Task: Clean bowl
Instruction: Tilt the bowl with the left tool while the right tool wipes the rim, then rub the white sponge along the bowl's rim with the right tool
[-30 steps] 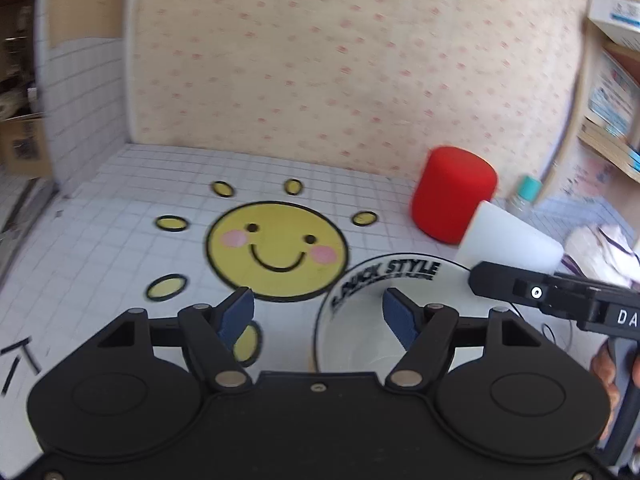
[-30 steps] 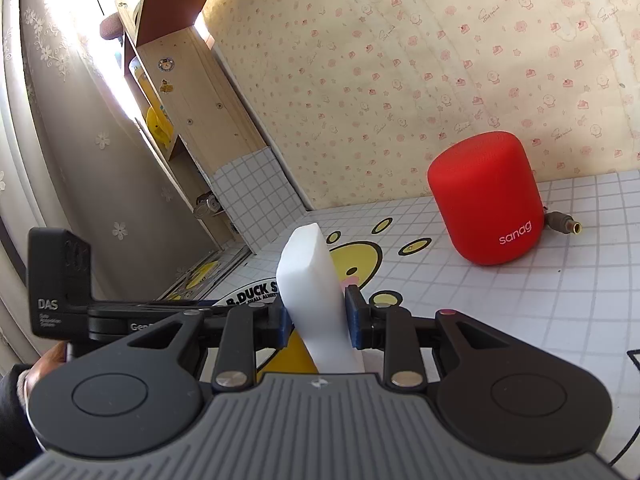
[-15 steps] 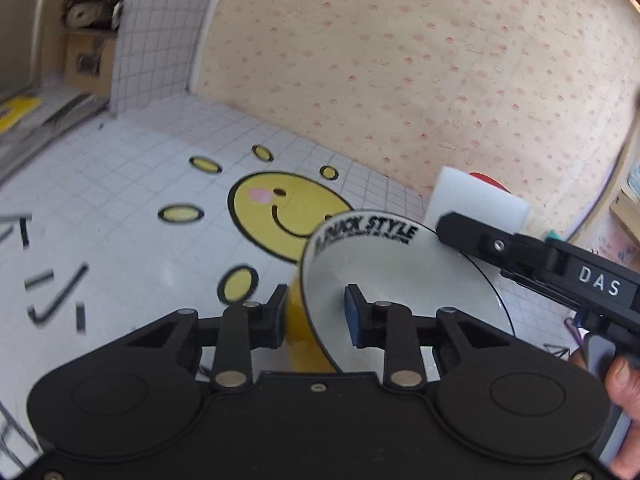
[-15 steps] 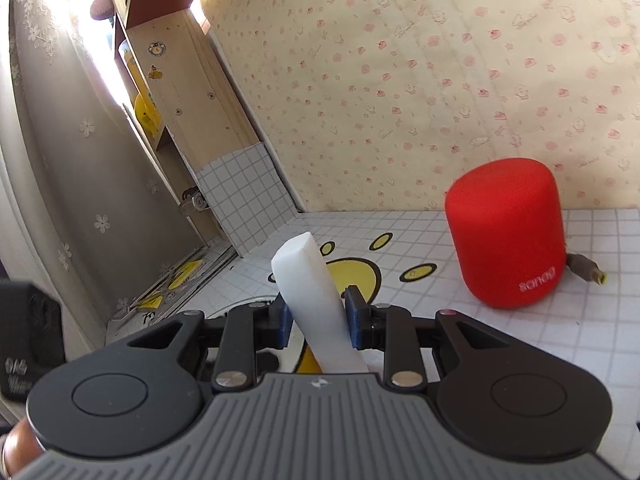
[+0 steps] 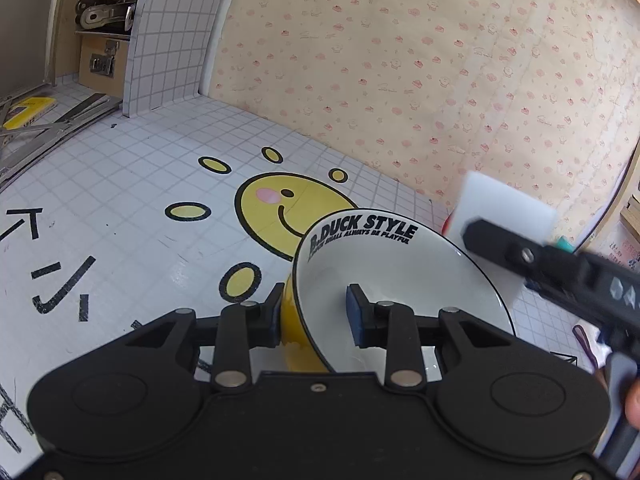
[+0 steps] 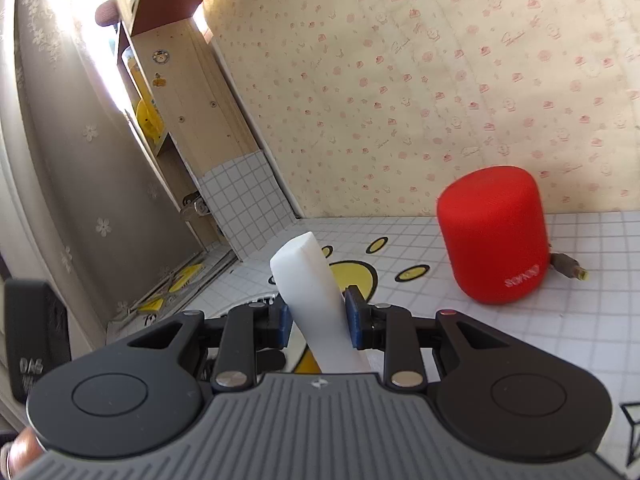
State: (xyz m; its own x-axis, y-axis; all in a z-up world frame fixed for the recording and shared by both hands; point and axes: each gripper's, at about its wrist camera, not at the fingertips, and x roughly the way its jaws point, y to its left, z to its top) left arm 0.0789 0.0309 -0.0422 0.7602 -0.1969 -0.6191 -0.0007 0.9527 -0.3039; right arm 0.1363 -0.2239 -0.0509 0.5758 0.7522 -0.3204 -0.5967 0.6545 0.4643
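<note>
Over gridded mat: left tongs [image 5: 314,312] just closed, clamping glossy round bowl [image 5: 400,280] wall; right tongs [image 6: 316,320] squeezing white foam sponge [image 6: 316,300].

The left tongs [image 5: 316,312] are matte black with blue pads and silver screws. The right tongs [image 6: 316,316] have a ribbed grey housing; white "DAS" lettering marks their side.

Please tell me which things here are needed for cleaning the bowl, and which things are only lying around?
Needed for the job:
- bowl, its wall pinched by the left claw
- white sponge, clamped in the right claw

Only lying around:
- red speaker
- cable plug beside the speaker
- yellow box at the far left
</note>
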